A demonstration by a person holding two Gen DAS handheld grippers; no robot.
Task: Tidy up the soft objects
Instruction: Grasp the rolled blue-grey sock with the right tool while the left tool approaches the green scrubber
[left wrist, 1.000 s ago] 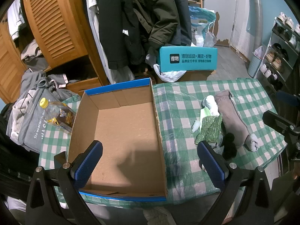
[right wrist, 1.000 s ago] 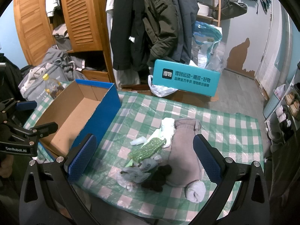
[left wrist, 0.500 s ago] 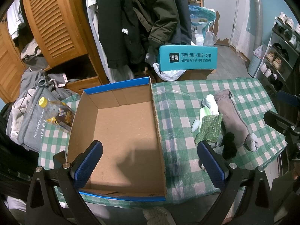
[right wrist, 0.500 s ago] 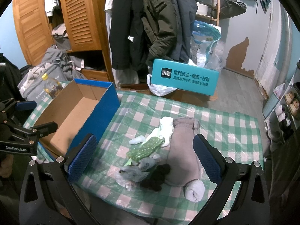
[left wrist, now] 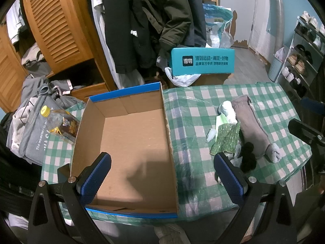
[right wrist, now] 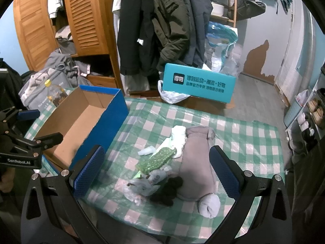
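Near the table's right edge, beside the empty cardboard box [left wrist: 130, 142], a limp, light heap of soft things, best pinched mid-body at the grey sock [right wrist: 196, 162] (likely to sag); left tool [left wrist: 162, 177] and right tool [right wrist: 156, 170] both spread, holding nothing.

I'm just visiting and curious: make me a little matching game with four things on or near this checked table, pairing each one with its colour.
Things:
1. long sock
2. cardboard box
3. bottle cap
4. knitted patch

Colours:
a. yellow
b. sparkly green
c. grey-brown
d. brown inside, blue outside

Pairs: 1-c, 2-d, 3-a, 4-b
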